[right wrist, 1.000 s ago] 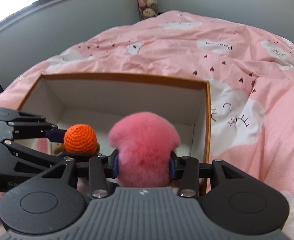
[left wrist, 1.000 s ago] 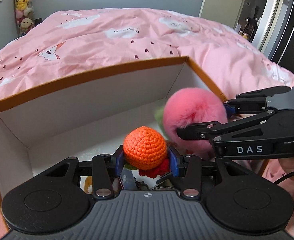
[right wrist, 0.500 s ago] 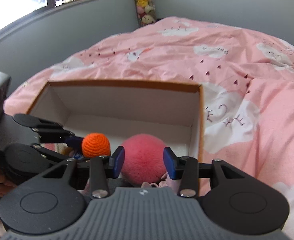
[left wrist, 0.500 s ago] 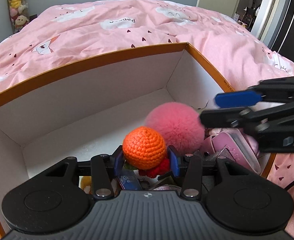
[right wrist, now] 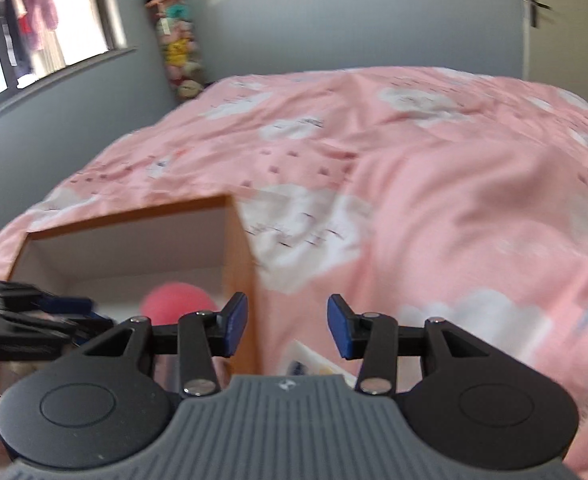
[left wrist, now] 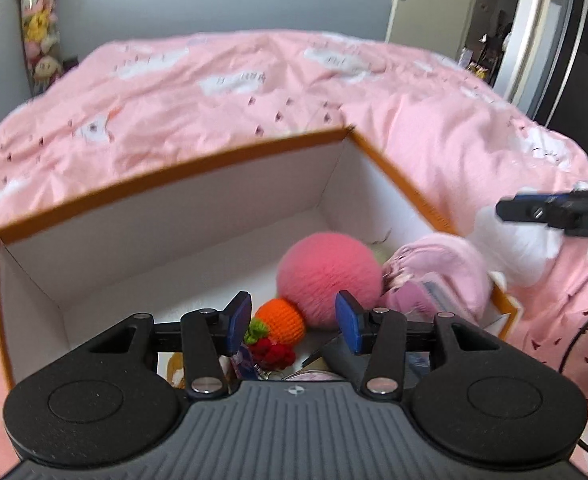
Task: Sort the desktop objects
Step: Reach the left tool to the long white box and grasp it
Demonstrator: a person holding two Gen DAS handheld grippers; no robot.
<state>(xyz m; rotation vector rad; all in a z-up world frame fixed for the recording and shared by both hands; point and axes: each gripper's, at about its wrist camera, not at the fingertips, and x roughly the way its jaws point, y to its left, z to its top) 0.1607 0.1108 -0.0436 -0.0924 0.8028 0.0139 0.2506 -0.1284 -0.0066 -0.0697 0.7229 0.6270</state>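
In the left wrist view, the white box with an orange rim (left wrist: 174,176) fills the middle of the frame on the pink bed (left wrist: 254,80), and several things already lie in its lower right corner: a pink pompom (left wrist: 329,276), an orange crochet fruit (left wrist: 281,322) touching it, a red crochet piece (left wrist: 274,352) and a pale pink pouch (left wrist: 437,276). The left gripper (left wrist: 292,322) hangs above them, its fingers opening and gripping nothing. The right gripper (right wrist: 288,326) points past the box's right wall, fingers apart and empty. A printed paper item (right wrist: 313,364), too blurred to identify, lies outside the box at lower centre and probably remains to be sorted.
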